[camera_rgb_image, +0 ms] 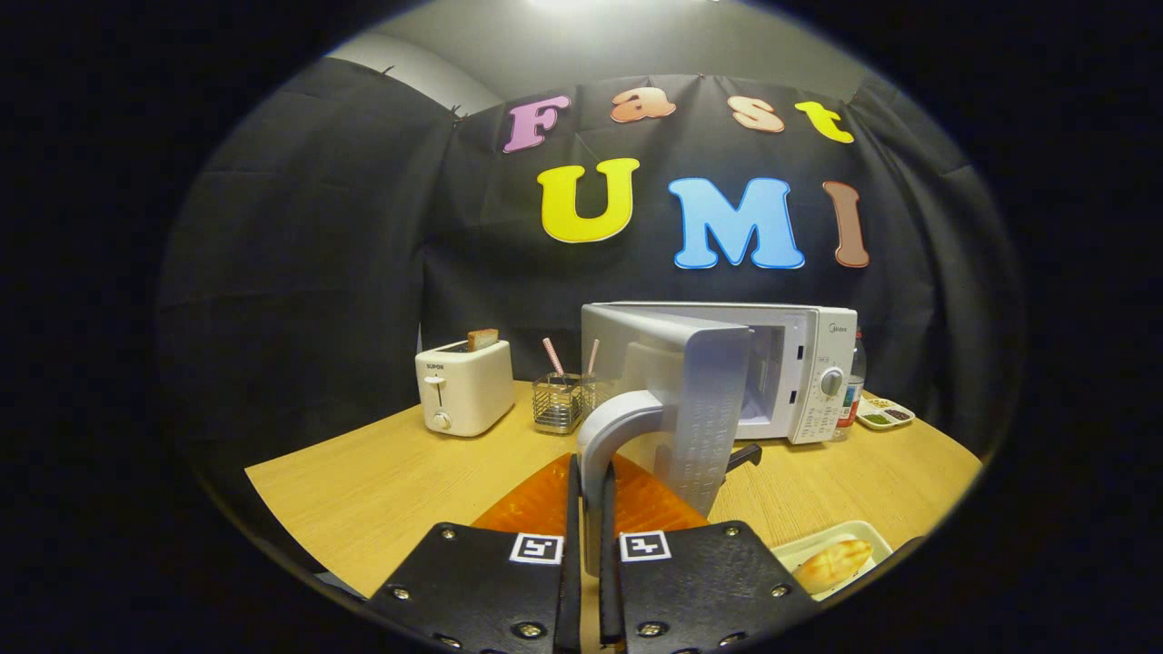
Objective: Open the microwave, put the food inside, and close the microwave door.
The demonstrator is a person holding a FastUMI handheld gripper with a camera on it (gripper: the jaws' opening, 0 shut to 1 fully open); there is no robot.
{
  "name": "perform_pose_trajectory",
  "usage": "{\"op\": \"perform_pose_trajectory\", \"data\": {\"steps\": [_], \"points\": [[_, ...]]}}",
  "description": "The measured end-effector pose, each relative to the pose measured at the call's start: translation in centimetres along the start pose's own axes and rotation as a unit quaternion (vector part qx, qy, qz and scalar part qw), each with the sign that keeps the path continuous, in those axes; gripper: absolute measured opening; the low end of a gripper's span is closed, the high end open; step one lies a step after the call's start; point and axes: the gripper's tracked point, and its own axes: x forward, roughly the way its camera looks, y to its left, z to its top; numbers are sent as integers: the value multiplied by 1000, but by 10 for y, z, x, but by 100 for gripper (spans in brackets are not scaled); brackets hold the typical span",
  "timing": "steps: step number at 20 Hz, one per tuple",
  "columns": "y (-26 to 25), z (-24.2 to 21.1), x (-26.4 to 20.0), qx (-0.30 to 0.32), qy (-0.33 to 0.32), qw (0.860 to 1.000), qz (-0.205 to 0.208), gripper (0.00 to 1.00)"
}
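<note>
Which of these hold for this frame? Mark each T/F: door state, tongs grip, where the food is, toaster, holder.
1. The microwave door is shut. False: the door is swung open toward the camera and the cavity shows.
2. The tongs are closed on the door handle. True: both fingers press on its lower end.
3. The food is already inside the microwave. False: the bun lies in a tray on the table, beside the fingers.
4. A slice of bread sticks out of the toaster. True.
5. The wire holder stands between toaster and microwave. True.
</note>
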Motion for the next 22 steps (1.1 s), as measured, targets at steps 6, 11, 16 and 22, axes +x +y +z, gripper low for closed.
{"op": "perform_pose_trajectory", "data": {"steps": [6, 11, 16, 22], "points": [[64, 2, 9, -5, -15, 996, -83, 17], [90, -5, 8, -12, -14, 996, -83, 70], [109, 7, -31, -77, -63, 995, -32, 99], [85, 4, -81, -106, -107, 987, 48, 97]]}}
